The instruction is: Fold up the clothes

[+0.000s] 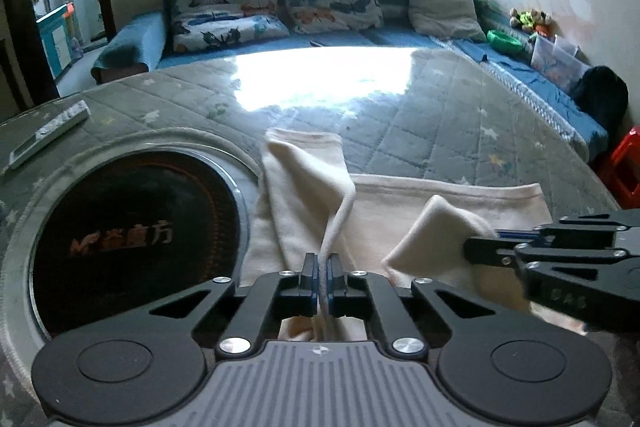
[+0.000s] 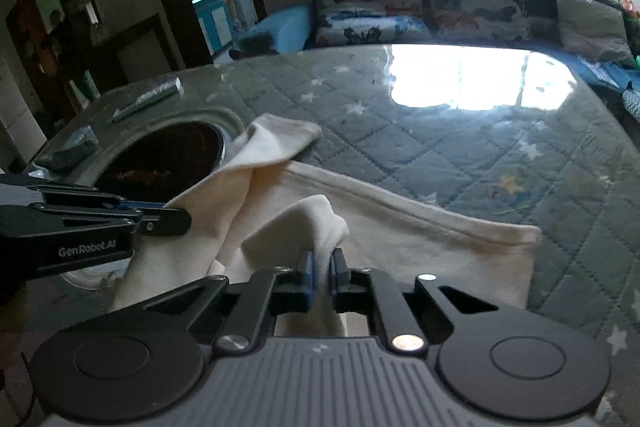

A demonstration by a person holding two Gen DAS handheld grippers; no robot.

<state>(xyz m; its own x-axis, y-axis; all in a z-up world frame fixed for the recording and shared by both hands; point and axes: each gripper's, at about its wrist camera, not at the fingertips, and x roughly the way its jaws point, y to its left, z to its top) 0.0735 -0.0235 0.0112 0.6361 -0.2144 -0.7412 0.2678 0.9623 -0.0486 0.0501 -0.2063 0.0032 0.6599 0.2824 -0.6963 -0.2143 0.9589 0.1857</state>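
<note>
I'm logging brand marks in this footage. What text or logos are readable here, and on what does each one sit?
"GenRobot.AI": white lettering on the side of the left tool, seen from the right wrist view.
Orange logo with Chinese characters on the dark round panel set into the table: too blurred to read reliably.
Embossed letters on the body of the right tool, seen from the left wrist view: too faint to read.
No print shows on the cream garment.

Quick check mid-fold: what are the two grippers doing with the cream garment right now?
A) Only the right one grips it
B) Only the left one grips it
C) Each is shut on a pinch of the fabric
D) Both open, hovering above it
C: the left gripper pinches a raised ridge of the cream garment, and the right gripper clamps another lifted fold of it.
</note>
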